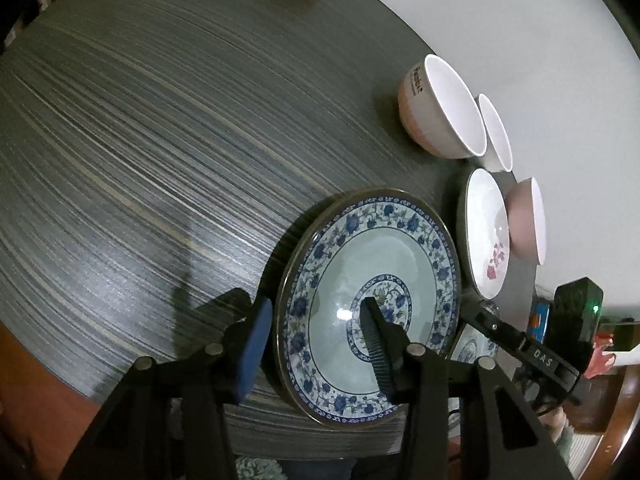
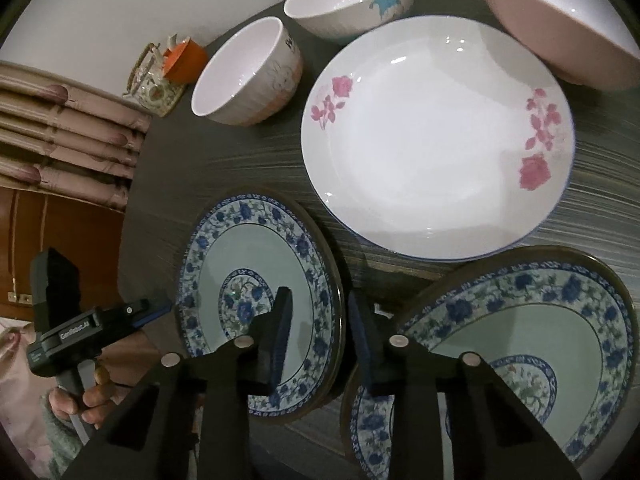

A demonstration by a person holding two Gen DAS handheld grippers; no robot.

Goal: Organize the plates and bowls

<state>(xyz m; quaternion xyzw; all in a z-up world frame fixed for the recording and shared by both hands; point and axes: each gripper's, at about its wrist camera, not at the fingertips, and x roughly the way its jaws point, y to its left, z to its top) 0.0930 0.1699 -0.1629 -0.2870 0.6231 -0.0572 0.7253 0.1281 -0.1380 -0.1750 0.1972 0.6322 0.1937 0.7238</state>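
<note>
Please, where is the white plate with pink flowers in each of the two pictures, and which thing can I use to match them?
Left wrist view: white plate with pink flowers, right of centre, foreshortened.
Right wrist view: upper right of centre, large.
Shared landmark: the blue-flowered plate to its lower left in both.

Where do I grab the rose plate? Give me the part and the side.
Take the rose plate by its near-left rim, from the near side, one finger over the lip and one beneath. It lies flat on the table, so probably only the rim offers a hold; bowls crowd the far edge and a blue plate the near-right.
</note>
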